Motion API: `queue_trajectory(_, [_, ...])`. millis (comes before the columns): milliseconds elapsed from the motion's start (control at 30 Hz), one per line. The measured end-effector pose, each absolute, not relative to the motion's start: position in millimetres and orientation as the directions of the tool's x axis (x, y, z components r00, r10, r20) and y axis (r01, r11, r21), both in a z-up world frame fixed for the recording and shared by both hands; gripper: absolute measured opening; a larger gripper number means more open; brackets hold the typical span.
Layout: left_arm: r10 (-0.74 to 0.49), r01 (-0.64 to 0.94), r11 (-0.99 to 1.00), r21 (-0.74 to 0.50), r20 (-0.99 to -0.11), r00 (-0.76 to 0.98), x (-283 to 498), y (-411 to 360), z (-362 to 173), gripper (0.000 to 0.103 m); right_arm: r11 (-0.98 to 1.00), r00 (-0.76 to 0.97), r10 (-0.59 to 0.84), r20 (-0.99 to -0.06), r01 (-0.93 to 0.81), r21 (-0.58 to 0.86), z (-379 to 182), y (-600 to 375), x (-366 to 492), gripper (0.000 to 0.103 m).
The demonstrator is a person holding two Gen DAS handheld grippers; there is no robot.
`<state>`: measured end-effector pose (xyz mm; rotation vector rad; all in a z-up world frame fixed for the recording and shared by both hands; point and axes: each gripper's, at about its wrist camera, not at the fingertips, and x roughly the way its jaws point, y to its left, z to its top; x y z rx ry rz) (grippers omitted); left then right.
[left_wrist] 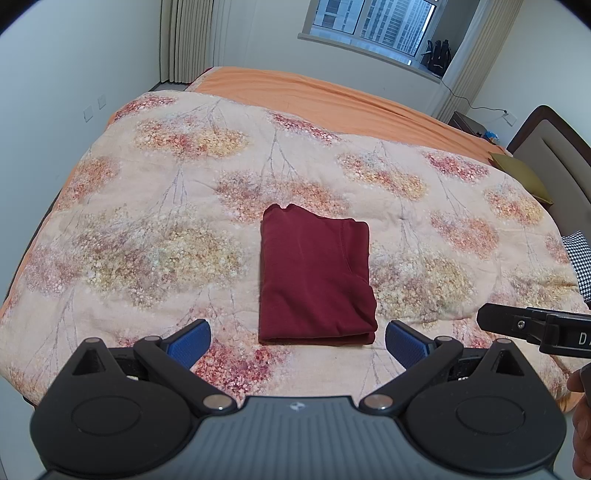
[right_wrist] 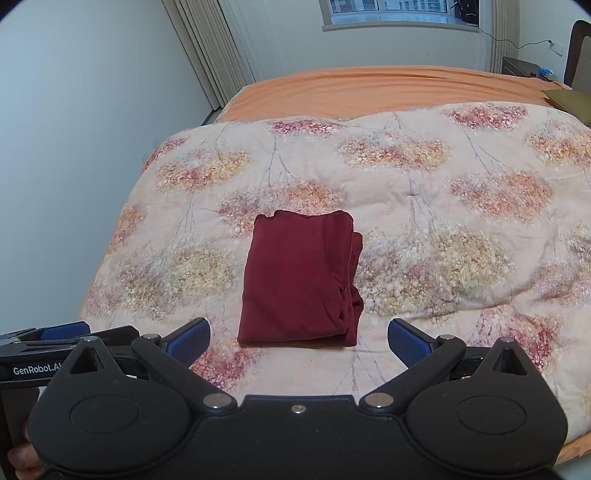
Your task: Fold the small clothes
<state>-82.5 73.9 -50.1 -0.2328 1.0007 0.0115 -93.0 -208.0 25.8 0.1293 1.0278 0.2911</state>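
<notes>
A dark red garment [left_wrist: 316, 280] lies folded into a neat rectangle on the floral quilt [left_wrist: 147, 229]; it also shows in the right wrist view [right_wrist: 301, 280]. My left gripper [left_wrist: 297, 341] is open and empty, held just short of the garment's near edge, its blue pads spread wider than the fold. My right gripper [right_wrist: 298, 341] is open and empty too, held the same way in front of the garment. The right gripper's body shows at the right edge of the left wrist view [left_wrist: 535, 326]. The left gripper shows at the left edge of the right wrist view [right_wrist: 48, 345].
The quilt covers a bed with an orange sheet [left_wrist: 332, 96] at the far end. A headboard [left_wrist: 554, 147] and an olive pillow [left_wrist: 521, 173] are at the right. White walls, curtains and a window [left_wrist: 373, 22] lie beyond the bed.
</notes>
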Motion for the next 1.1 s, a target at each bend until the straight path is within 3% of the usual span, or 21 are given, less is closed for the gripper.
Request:
queue_trajectory(833, [-0.128, -0.113, 0.966, -0.231, -0.813, 0.567, -88.6, 71.9, -45.0, 0.103, 0.954, 0.483, 0.297, -0.824, -0.178, 0.24, 25.7, -208.8, -93.8, 0.102])
queue_trajectory(1100, [-0.069, -0.144, 0.973, -0.18, -0.824, 0.562, -84.6, 75.1, -46.8, 0.103, 0.954, 0.483, 0.298, -0.823, -0.177, 0.241, 25.4, -210.1, -93.9, 0.102])
